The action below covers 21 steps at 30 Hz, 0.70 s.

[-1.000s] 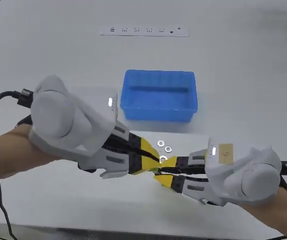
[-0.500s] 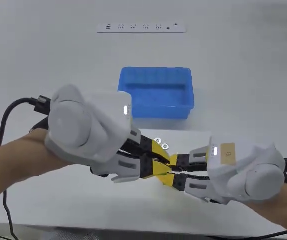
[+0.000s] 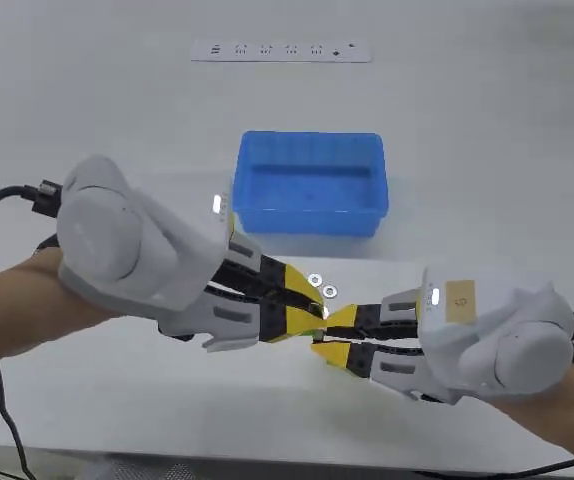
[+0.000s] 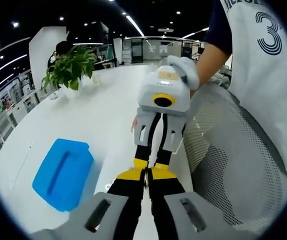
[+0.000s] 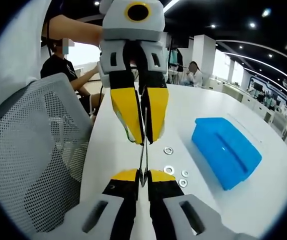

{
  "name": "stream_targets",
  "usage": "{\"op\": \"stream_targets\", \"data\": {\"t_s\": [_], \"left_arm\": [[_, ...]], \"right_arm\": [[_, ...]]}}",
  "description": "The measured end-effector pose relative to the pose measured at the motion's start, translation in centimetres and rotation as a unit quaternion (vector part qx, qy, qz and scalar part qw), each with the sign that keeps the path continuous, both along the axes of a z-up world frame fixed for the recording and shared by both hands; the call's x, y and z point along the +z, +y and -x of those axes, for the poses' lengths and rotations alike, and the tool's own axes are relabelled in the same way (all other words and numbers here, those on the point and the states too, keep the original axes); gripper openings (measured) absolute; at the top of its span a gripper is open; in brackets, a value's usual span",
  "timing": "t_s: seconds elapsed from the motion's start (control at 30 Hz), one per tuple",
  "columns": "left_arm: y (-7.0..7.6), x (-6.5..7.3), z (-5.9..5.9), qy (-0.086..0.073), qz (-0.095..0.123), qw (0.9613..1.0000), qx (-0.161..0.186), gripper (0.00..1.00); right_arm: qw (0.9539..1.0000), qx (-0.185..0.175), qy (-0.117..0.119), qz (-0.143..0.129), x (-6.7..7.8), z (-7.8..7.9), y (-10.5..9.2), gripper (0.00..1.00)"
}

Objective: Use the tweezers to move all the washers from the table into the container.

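Tweezers (image 5: 143,145) are pinched by both your left gripper (image 3: 312,312) and right gripper (image 3: 325,345) mid-frame, so keep one clamp firm while regripping beside the washers (image 3: 331,292) below the blue container (image 3: 307,222).

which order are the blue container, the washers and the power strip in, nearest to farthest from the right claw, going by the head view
Measured from the right claw, which is shut on the tweezers:
1. washers, just beyond its tips
2. blue container, farther back, in the middle
3. power strip, at the far end, beyond the container
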<state>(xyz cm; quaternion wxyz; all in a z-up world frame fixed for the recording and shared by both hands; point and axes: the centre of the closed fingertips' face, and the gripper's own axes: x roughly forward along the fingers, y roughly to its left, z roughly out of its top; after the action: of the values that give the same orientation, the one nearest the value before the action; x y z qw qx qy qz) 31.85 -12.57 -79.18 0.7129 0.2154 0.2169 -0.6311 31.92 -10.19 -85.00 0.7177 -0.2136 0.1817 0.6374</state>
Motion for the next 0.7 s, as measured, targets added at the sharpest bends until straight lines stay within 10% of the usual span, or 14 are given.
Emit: {"op": "stream_targets", "data": {"t_s": [0.7], "left_arm": [[-0.66, -0.06, 0.39, 0.002, 0.013, 0.9999, -0.011, 0.06]], "right_arm": [[0.9988, 0.021, -0.023, 0.038, -0.17, 0.18, -0.09, 0.10]]}}
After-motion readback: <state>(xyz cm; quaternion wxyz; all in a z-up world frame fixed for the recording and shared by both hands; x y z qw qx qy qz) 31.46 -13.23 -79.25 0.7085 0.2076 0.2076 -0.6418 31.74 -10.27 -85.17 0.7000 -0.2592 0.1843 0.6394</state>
